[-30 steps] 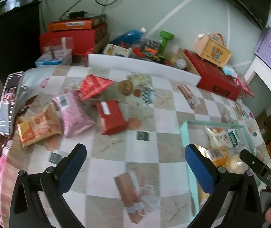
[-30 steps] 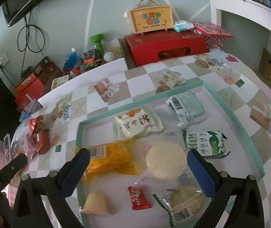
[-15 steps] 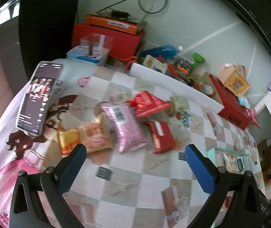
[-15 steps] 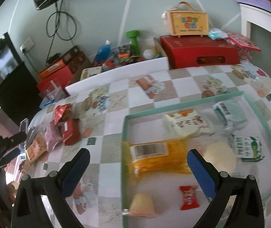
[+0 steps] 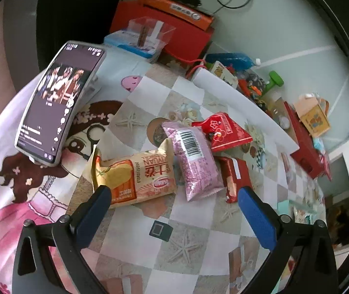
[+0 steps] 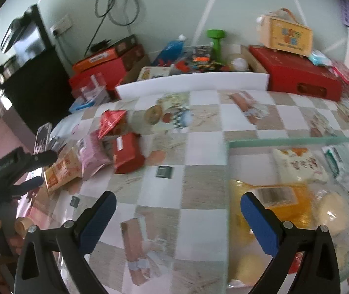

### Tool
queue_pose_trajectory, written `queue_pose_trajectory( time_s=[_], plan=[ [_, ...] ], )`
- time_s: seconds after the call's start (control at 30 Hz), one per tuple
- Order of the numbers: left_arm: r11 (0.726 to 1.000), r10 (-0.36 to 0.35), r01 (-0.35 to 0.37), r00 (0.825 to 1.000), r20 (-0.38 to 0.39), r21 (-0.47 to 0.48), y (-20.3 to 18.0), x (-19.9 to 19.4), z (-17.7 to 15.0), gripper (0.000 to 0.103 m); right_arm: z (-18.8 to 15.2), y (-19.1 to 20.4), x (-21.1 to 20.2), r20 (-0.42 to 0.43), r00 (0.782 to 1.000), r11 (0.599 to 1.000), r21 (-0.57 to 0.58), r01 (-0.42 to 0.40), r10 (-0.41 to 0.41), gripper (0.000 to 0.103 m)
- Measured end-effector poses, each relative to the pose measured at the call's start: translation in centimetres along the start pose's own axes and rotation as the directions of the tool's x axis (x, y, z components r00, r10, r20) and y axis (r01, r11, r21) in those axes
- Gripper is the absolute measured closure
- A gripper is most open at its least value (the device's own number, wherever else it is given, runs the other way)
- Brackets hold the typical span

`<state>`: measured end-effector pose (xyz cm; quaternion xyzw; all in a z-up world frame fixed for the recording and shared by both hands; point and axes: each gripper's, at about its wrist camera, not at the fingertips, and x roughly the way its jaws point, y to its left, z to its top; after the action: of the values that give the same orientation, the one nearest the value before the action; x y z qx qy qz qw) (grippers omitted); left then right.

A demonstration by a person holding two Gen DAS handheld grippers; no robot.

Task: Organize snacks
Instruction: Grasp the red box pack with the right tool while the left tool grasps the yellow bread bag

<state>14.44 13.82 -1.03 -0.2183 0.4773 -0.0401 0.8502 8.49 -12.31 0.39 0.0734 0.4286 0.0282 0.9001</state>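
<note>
Snacks lie just ahead of my left gripper point(image 5: 174, 193), spread wide and empty: the orange packet point(image 5: 135, 176) lies crosswise at its left finger. My right gripper point(image 6: 178, 204), also spread, probably sits farther off.

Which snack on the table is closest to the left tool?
The orange-and-cream bread packet: the left tool has one fingertip right at its edge. The pink packet and red ones lie further off.
</note>
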Motion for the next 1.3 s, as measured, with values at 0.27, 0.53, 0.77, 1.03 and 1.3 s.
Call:
queue_pose_trajectory(
  time_s=[0.27,0.53,0.77,1.03,1.3],
  plan=[
    [0.995,-0.036,0.035,0.999,-0.008,-0.096,1.8,1.2,0.4,0.003,1.8,2.9,3.3,-0.042,0.999,0.997,-0.069,-0.02,0.017,0.006],
    [0.996,0.056,-0.056,0.998,0.002,-0.065,2.1,1.9,0.9,0.009,4.0,5.5,7.7,-0.085,0.996,0.986,-0.167,-0.017,0.003,0.015],
    [0.995,0.078,-0.079,0.997,-0.006,-0.054,2.3,2.9,1.5,0.009,5.2,7.0,10.5,-0.104,0.994,0.967,-0.253,0.005,-0.032,0.023],
    [0.99,0.142,-0.142,0.99,-0.005,-0.002,1.1,4.2,1.6,0.009,5.7,7.8,12.7,-0.125,0.991,0.954,-0.3,0.015,-0.055,0.028],
    [0.99,0.142,-0.142,0.99,0.002,-0.023,1.3,4.7,1.8,0.009,5.0,7.8,13.4,-0.141,0.989,0.951,-0.309,-0.004,-0.042,0.051]
  ],
)
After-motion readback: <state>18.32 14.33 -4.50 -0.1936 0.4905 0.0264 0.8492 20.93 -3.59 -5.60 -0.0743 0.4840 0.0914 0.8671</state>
